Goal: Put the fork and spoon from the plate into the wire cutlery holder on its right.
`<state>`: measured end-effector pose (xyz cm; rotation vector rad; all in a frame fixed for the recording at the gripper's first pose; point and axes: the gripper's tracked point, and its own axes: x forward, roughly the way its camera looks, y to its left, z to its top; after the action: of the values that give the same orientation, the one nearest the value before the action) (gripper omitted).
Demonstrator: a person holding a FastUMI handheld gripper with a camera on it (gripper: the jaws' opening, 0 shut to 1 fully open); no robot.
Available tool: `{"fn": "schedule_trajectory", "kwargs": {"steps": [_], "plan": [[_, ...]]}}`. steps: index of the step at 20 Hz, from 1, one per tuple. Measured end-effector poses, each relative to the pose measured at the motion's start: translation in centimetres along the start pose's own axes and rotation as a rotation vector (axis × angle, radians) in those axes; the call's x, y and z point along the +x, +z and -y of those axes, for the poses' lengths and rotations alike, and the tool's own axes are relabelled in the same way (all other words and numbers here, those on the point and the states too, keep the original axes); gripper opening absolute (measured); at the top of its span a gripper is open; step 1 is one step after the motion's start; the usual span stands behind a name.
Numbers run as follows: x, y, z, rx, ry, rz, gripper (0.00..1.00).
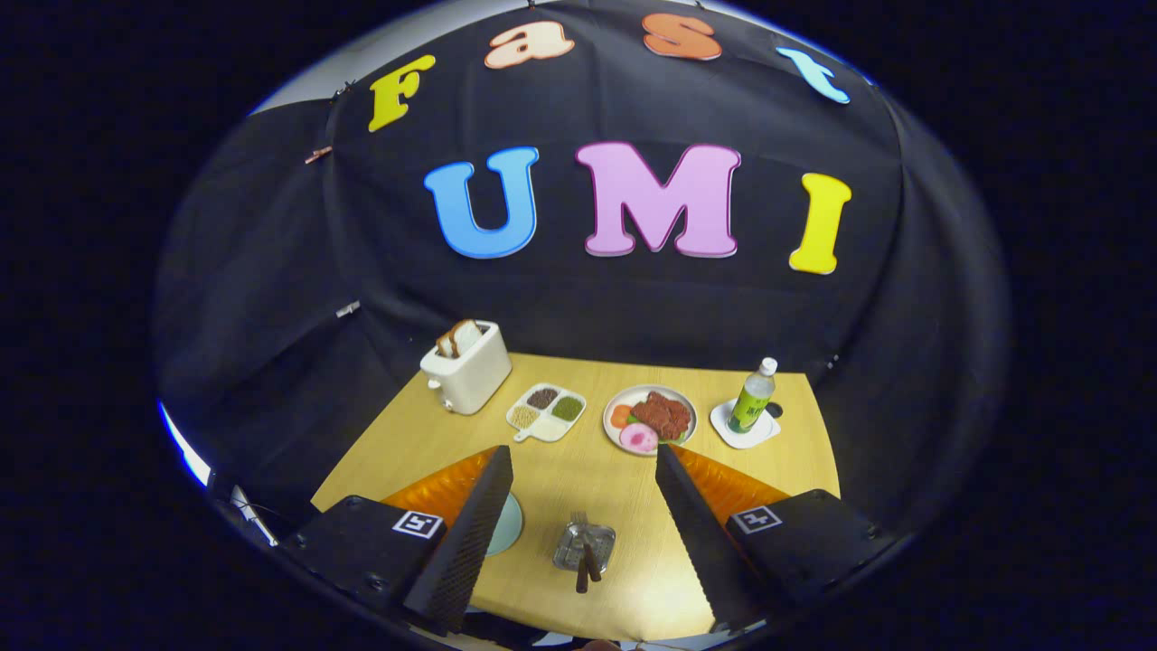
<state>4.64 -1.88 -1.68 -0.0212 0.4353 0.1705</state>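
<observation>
Gripper view: your gripper (583,506) fingers stand apart, empty; brown-handled cutlery (584,565) stands near-upright, handles up, in the wire cutlery holder (584,546) between them

We see a light yellow-tan wooden table (578,470) under everything. The gripper (584,463) has black fingers (470,533) with a fine dotted grid texture, orange behind them, and black blocks bearing white square markers. The toaster (466,369) is cream-white with browned toast in it. The white divided dish (547,411) holds dark brown, pale yellow and green fillings. The plate of food (649,419) is white with reddish-brown meat, orange, pink and green pieces. The bottle (752,396) is green with a white cap, on a white coaster (743,427). The wire cutlery holder (584,546) is silvery grey, with dark brown handles in it. The plate (508,524) beside the left finger is pale teal.
</observation>
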Motion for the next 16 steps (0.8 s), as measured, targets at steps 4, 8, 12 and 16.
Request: {"fn": "schedule_trajectory", "kwargs": {"steps": [4, 8, 12, 16], "plan": [[-2.3, 2.3, -0.5, 0.052, -0.018, 0.168, 0.99], [-4.3, 3.1, 0.5, 0.076, -0.041, 0.275, 0.99], [-6.1, 3.1, 1.5, 0.104, -0.069, 0.374, 0.99], [-6.4, 2.0, 2.3, 0.093, -0.092, 0.388, 0.99]]}}
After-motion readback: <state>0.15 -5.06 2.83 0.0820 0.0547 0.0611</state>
